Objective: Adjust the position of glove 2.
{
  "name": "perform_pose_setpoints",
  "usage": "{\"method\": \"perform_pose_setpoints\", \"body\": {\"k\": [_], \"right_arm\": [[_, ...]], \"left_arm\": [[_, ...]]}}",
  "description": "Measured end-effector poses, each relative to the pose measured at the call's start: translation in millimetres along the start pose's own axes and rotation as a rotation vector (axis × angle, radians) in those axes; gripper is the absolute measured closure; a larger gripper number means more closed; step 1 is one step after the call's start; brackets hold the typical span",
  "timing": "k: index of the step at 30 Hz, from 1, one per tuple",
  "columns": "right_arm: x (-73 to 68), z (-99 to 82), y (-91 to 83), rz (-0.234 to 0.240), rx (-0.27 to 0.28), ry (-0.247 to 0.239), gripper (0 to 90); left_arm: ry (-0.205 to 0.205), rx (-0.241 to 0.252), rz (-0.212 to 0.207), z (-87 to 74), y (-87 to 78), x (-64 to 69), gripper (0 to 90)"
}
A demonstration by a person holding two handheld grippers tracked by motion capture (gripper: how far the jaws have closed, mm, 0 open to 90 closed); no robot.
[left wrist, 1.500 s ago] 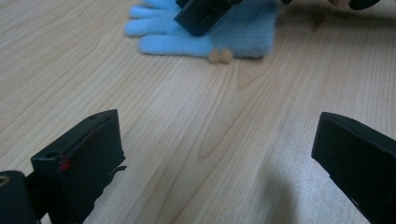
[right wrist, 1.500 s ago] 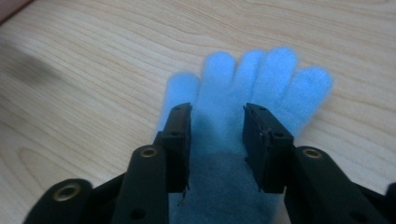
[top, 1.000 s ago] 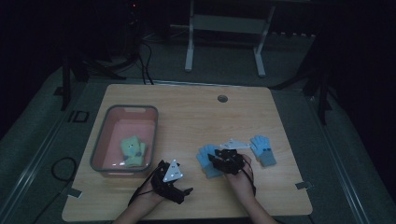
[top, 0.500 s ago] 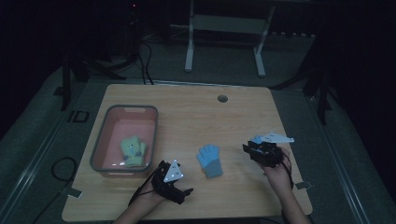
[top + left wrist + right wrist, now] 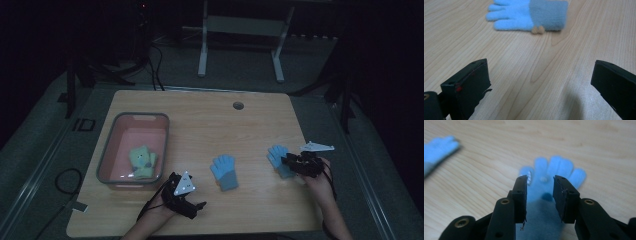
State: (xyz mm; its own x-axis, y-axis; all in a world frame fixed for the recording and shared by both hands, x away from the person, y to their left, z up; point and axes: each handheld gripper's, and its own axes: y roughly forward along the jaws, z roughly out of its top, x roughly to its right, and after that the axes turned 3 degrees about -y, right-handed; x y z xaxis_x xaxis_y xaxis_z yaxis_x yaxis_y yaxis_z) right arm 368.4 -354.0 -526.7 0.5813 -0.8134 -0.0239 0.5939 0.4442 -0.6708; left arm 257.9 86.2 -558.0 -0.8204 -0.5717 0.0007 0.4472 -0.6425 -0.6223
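Two light blue gloves with grey cuffs lie flat on the wooden table [image 5: 200, 125]. One glove [image 5: 223, 171] [image 5: 524, 15] is at mid-table, a short way ahead of my left gripper [image 5: 191, 196] [image 5: 539, 67], which rests near the front edge, jaws wide open and empty. The other glove [image 5: 275, 152] [image 5: 559, 167] lies at the right. My right gripper [image 5: 288, 163] [image 5: 540, 178] hovers over its palm, jaws narrow and just opened a little; the glove shows between them, unsqueezed. The mid-table glove [image 5: 439, 147] blurs at far left.
A pink bin [image 5: 112, 150] stands at the table's left with a yellow-green glove [image 5: 141, 161] inside. A round cable hole [image 5: 238, 105] sits near the far edge. The right hand is close to the table's right edge. Metal stand legs [image 5: 202, 45] rise beyond the table.
My right gripper has moved from between the two gloves to the right, and now stands over the right-hand glove. Left gripper and both gloves have stayed put.
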Motion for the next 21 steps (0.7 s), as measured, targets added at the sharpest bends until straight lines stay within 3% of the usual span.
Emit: {"method": "perform_pose_setpoints", "body": {"k": [8,11,13,14,16,20,21], "right_arm": [[7.6,-9.0,15.5,-0.001,-0.028,-0.003,63.5],[1.6,-11.4,20.7,-0.02,-0.031,-0.044,67.7],[0.7,-11.8,21.1,-0.023,-0.031,-0.044,71.0],[-0.4,-11.6,21.5,-0.038,-0.031,-0.023,77.8],[-4.2,-11.7,22.1,-0.06,-0.031,-0.031,82.5],[-10.0,-10.7,22.7,-0.097,-0.035,-0.008,85.1],[-10.6,-9.9,22.8,-0.103,-0.036,0.021,85.5]], "left_arm": [[0.009,-0.005,-0.001,1.5,1.1,-0.3,2.3],[0.012,-0.008,0.003,1.8,0.9,0.6,2.3],[0.01,-0.007,0.003,2.0,0.8,0.7,2.3],[0.009,-0.004,0.002,2.1,0.9,0.8,2.3],[0.008,-0.005,0.002,1.9,1.5,0.8,2.3],[0.007,-0.006,0.001,2.0,1.5,1.0,2.3],[0.008,-0.005,0.002,2.3,1.3,1.2,2.3]]}}
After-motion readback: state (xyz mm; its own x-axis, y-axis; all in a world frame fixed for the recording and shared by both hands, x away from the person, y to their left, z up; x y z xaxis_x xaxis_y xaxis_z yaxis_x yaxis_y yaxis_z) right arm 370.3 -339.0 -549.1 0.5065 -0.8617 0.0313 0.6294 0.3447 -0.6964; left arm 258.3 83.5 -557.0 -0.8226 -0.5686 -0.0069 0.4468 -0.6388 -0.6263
